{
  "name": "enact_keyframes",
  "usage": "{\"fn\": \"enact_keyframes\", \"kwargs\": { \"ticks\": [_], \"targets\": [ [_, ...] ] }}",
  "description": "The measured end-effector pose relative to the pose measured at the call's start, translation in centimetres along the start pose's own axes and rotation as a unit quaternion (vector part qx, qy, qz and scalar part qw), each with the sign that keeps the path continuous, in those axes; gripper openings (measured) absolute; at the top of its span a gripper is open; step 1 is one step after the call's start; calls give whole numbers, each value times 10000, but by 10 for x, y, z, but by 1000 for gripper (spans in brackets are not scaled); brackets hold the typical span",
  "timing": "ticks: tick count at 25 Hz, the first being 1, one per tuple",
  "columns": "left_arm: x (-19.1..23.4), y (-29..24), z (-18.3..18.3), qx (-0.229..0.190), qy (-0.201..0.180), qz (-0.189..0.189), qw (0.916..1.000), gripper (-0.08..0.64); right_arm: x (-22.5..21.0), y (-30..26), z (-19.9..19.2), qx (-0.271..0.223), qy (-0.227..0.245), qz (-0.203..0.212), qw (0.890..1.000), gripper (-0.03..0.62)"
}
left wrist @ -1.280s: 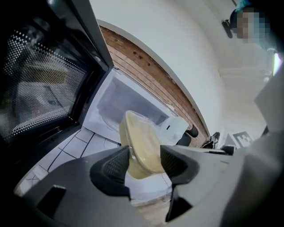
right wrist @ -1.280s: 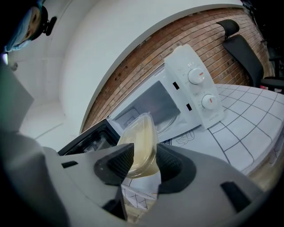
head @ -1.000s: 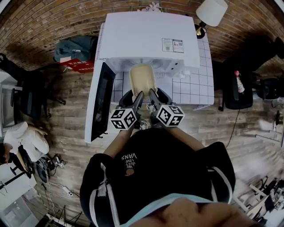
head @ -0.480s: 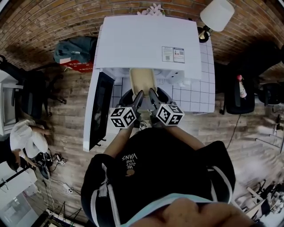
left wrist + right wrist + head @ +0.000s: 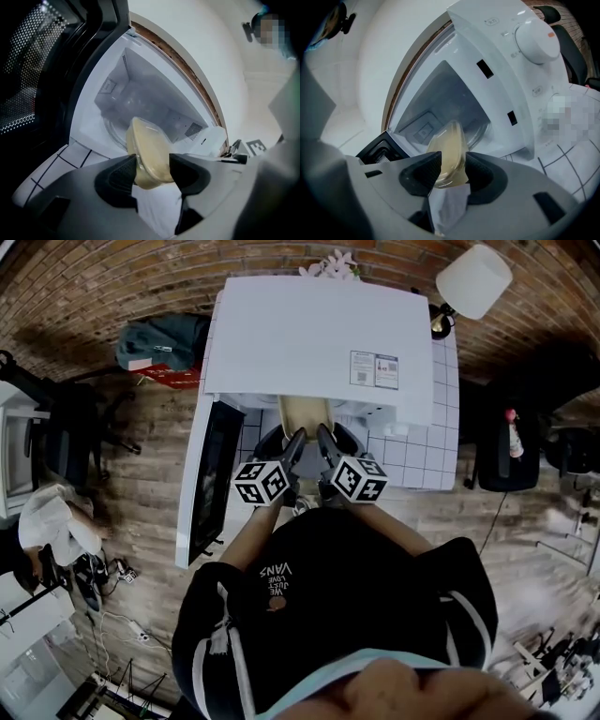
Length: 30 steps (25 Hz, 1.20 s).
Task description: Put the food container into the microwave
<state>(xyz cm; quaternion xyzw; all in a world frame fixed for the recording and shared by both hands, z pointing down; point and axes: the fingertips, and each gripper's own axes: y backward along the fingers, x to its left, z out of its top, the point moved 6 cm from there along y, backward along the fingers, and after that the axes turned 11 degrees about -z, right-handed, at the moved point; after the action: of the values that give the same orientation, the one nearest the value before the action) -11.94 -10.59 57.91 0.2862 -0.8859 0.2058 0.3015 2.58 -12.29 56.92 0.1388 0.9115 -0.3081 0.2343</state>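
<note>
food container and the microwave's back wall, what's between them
Nothing but the glass turntable on the microwave floor, as the left gripper view shows beyond the food container.

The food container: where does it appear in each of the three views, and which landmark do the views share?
Head view: food container upper centre, partly under the microwave top.
Left gripper view: food container lower centre, between the jaws.
Right gripper view: food container lower centre, between the jaws.
Shared landmark: the open microwave, just beyond the container.
</note>
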Motion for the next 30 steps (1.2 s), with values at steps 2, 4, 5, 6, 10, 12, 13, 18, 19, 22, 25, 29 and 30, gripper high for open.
{"fn": "enact_keyframes", "kwargs": {
  "ticks": [2, 4, 5, 6, 10, 12, 13, 18, 19, 22, 25, 29, 30],
  "targets": [
    [2, -3, 1, 13, 18, 7, 10000, 225, -1, -3, 2, 5, -5, -23, 10000, 141],
    [4, -7, 3, 36, 38, 10, 10000, 225, -2, -6, 3, 17, -22, -47, 10000, 141],
    [5, -8, 3, 49, 45, 7, 10000, 225, -2, -8, 4, 23, -29, -57, 10000, 141],
    [6, -10, 4, 60, 47, 1, 10000, 225, -3, -9, 4, 24, -32, -66, 10000, 141],
    [9, -15, 8, 66, 25, -17, 10000, 225, -2, -14, 7, 4, -28, -89, 10000, 141],
    [10, -17, 9, 55, 24, -29, 10000, 225, -3, -16, 9, 4, -28, -91, 10000, 141],
    [10, -18, 10, 47, 24, -35, 10000, 225, -3, -17, 9, 7, -26, -90, 10000, 141],
    [12, -23, 11, 81, 33, -61, 9999, 225, -5, -20, 13, 54, 4, -94, 9999, 141],
    [12, -23, 11, 87, 58, -63, 9999, 226, -5, -20, 13, 70, -3, -88, 9999, 146],
    [13, -24, 11, 57, 126, -71, 9999, 229, -4, -20, 14, 76, -31, -65, 9999, 156],
    [13, -24, 13, -11, 118, -96, 9999, 238, -4, -20, 16, 30, -41, -54, 10000, 166],
    [13, -23, 16, -155, 146, -89, 9997, 260, -4, -19, 17, -53, -83, -49, 9999, 172],
    [13, -22, 16, -199, 150, -75, 9997, 268, -5, -17, 17, -84, -98, -44, 9999, 175]
  ]
}}
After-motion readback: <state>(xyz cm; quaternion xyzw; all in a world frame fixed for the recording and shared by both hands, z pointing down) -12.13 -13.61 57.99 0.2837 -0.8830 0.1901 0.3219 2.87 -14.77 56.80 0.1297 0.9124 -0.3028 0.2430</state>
